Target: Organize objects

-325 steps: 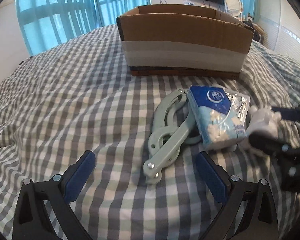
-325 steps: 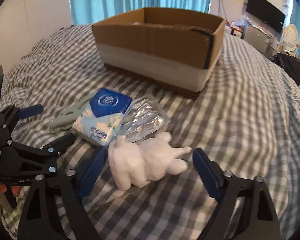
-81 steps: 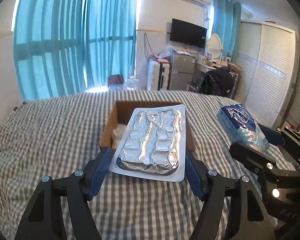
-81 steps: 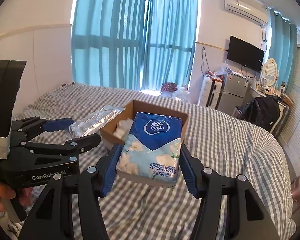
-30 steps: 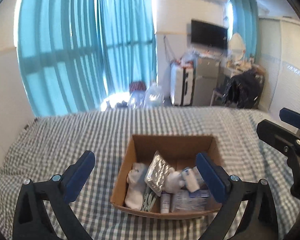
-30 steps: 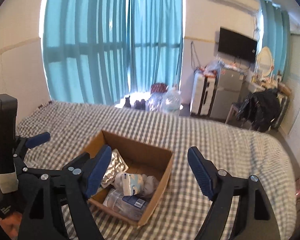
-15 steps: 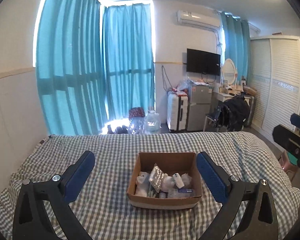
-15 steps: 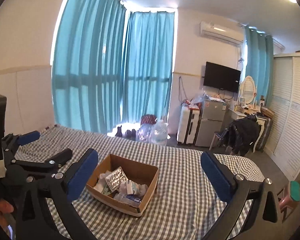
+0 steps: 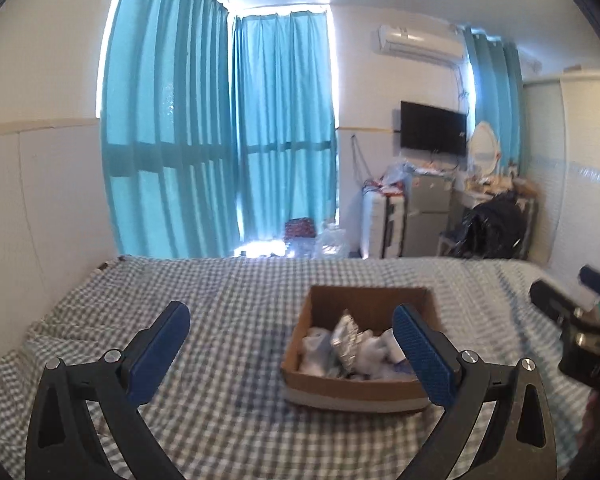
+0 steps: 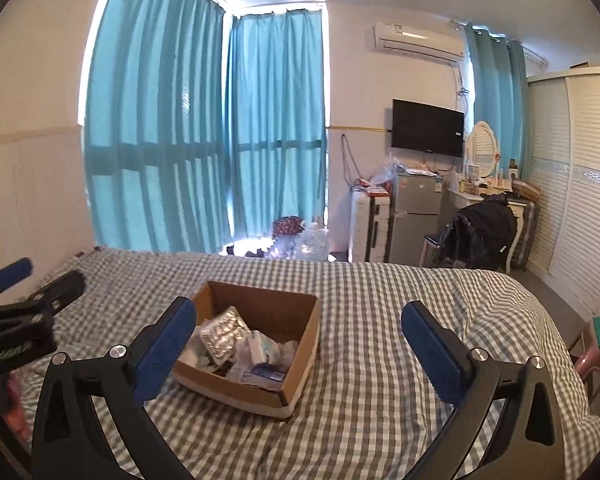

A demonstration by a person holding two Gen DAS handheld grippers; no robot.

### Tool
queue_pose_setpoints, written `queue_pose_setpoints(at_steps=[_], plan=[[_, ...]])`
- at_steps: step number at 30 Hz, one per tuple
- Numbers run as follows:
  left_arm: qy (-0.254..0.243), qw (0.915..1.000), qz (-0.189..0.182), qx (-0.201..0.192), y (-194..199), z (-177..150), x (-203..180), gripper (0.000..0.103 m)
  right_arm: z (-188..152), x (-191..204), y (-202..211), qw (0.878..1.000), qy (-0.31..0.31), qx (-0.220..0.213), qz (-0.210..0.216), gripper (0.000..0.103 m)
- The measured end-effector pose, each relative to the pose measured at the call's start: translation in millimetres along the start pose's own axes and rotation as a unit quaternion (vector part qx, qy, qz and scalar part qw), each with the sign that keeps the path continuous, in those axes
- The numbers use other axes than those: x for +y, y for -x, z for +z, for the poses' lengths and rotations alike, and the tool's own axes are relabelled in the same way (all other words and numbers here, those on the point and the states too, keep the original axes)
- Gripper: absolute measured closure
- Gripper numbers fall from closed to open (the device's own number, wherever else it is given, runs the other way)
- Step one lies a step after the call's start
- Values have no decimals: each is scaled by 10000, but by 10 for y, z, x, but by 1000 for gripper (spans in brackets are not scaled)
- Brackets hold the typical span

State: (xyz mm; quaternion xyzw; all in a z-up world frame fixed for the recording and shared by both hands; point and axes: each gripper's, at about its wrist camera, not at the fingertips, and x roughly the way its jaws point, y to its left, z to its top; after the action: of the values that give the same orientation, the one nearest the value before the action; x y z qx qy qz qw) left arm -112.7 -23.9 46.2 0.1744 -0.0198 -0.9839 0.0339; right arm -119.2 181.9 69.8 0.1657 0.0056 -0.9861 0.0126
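A brown cardboard box (image 9: 368, 390) stands on the checked bed (image 9: 228, 312). It holds a silver foil blister pack (image 9: 345, 340), white items and a blue tissue pack (image 10: 266, 350). The box also shows in the right wrist view (image 10: 300, 360). My left gripper (image 9: 292, 350) is open and empty, held well back from the box. My right gripper (image 10: 298, 350) is open and empty, also back from the box. Each gripper shows at the edge of the other's view (image 9: 572, 316) (image 10: 28, 292).
Teal curtains (image 9: 220, 140) cover the windows behind the bed. A wall TV (image 10: 427, 127), a small fridge (image 10: 414, 216), a chair with a black jacket (image 10: 480, 236) and a white wardrobe (image 10: 580, 208) stand at the right. The bed's edge runs at the far right.
Both grippers let their objects go into the box and opened. Since half a second ago the left view has shifted left, so the box sits further right.
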Motion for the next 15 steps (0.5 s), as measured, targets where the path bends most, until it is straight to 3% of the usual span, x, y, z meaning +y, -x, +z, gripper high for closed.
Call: queue_pose_setpoints(at_steps=[6,11,15], plan=[[42,9997,-104,205,-219,-251,32,0,-305,-11,-283,9997,-101,231,22,0],[343,9975,-417,463,-302,-427,105,0,-400,10,-387,9992,29,391,-83,0],[269,9981,-313,453,-264,-434,97,0,-483,44,-437,9985,155,503,-166,0]])
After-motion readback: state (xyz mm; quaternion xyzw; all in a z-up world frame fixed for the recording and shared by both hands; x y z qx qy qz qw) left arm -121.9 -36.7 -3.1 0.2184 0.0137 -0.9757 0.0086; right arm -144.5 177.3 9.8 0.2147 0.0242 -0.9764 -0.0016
